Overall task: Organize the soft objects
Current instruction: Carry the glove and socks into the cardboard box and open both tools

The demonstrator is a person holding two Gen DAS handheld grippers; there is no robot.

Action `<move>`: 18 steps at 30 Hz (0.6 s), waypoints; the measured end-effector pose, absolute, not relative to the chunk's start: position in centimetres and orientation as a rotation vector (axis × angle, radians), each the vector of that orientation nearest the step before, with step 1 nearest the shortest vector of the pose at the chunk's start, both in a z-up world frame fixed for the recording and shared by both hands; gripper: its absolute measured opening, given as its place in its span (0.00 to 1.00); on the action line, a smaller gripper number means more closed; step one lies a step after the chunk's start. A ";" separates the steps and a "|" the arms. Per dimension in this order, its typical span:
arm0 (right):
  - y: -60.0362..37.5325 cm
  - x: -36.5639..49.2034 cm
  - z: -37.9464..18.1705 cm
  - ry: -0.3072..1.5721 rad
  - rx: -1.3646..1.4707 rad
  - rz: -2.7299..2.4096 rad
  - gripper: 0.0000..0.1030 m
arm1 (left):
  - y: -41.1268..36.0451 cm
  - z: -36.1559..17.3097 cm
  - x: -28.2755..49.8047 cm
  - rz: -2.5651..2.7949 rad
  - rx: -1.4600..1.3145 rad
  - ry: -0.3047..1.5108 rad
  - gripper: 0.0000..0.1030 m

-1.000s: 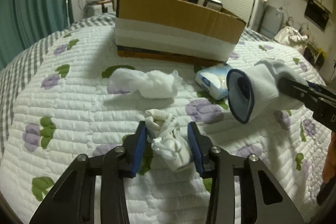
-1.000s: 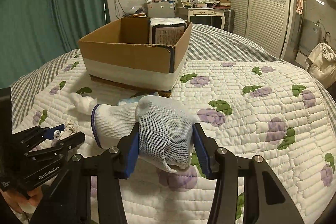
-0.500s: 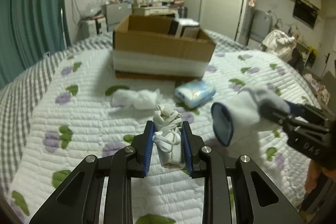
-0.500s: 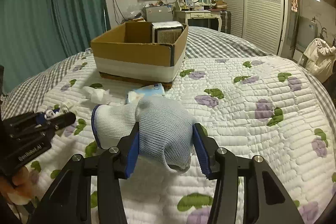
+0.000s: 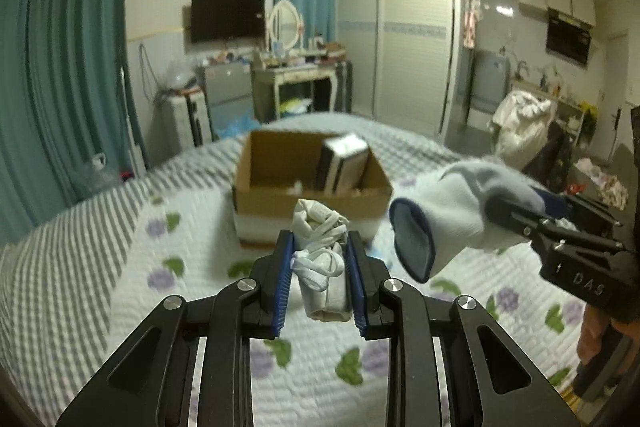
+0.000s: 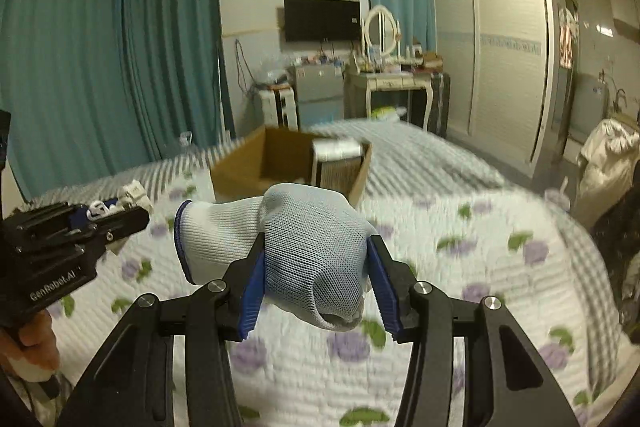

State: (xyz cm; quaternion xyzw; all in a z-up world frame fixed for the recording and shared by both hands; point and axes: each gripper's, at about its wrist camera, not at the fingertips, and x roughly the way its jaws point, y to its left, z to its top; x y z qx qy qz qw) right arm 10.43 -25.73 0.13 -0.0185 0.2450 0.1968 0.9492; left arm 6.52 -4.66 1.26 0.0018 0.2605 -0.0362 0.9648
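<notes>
A small bundle of white cloth (image 5: 320,259) is pinched in the left gripper (image 5: 320,291); a white knit glove (image 6: 312,259) is clamped in the right gripper (image 6: 316,291). Both hang above the quilt (image 6: 500,287), short of the cardboard box (image 6: 280,163) near the bed's far edge. 2 items remain undelivered; the box's blurred contents possibly include earlier ones.

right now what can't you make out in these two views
- Cardboard box floor: blurred in both views; small pale bits inside can't be identified.
- Dark item standing in the box: blurred, label unreadable.
- Bed just before the box: left view, hidden by the white bundle in the left gripper.
- Glove fingers: right view, tucked under between the right gripper pads.
</notes>
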 end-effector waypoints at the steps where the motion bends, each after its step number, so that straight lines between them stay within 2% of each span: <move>1: -25.6 10.8 0.8 0.486 -0.036 0.405 0.46 | -4.5 1.9 7.1 -0.070 0.006 0.516 0.24; 9: -24.3 16.0 5.1 0.408 -0.005 0.467 0.46 | -3.2 4.6 13.0 -0.038 0.031 0.448 0.24; 18: -21.0 25.1 7.4 0.380 -0.037 0.406 0.46 | -1.8 3.3 22.8 -0.004 0.054 0.478 0.24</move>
